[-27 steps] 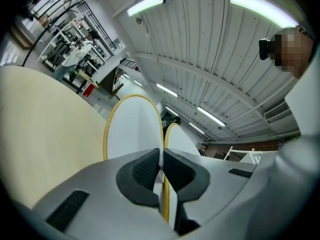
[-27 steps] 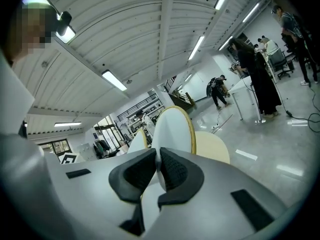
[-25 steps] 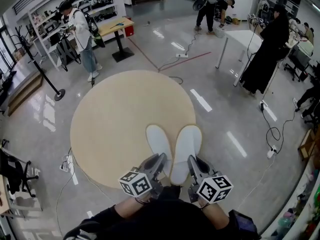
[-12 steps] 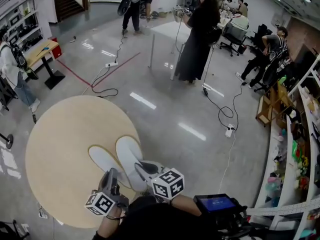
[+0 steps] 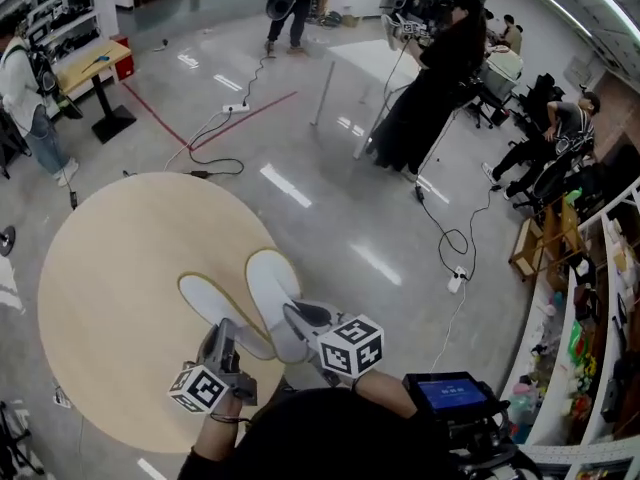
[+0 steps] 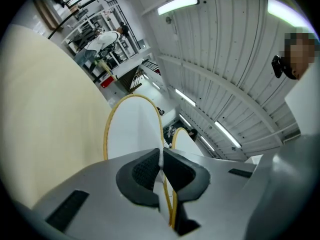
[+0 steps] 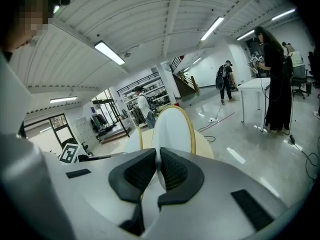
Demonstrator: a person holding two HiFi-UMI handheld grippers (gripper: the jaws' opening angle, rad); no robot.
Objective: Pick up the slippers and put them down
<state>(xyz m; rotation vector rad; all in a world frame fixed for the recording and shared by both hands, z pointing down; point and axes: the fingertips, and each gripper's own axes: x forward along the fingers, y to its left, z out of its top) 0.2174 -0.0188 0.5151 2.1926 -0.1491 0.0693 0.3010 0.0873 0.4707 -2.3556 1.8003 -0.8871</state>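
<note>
The left tongs (image 5: 222,336) are closed tight on the left slipper (image 5: 208,301), and the right tongs (image 5: 298,316) on the right slipper (image 5: 270,286). Both slippers are over the round table (image 5: 120,258), at its 3 o'clock side. At 1 o'clock a person in black (image 5: 430,88) stands by a white table (image 5: 365,58), with cables (image 5: 445,233) on the floor.

The round table (image 5: 100,258) has a wide bare top to the left of and beyond the two slippers; a hand could pass there. The left slipper (image 5: 205,303) and the right slipper (image 5: 268,288) are side by side over the table's near right part, with only a thin gap between them. The left gripper (image 5: 226,334) and the right gripper (image 5: 297,315) each pinch a slipper's near end, so there is little room between them. Right of the table the shiny floor (image 5: 330,218) is open; farther off, cables (image 5: 455,243) lie on it. A person in black (image 5: 430,98) stands by a white table (image 5: 365,56); shelves (image 5: 590,348) fill the far right; a small screen (image 5: 447,393) sits close by the right arm.
</note>
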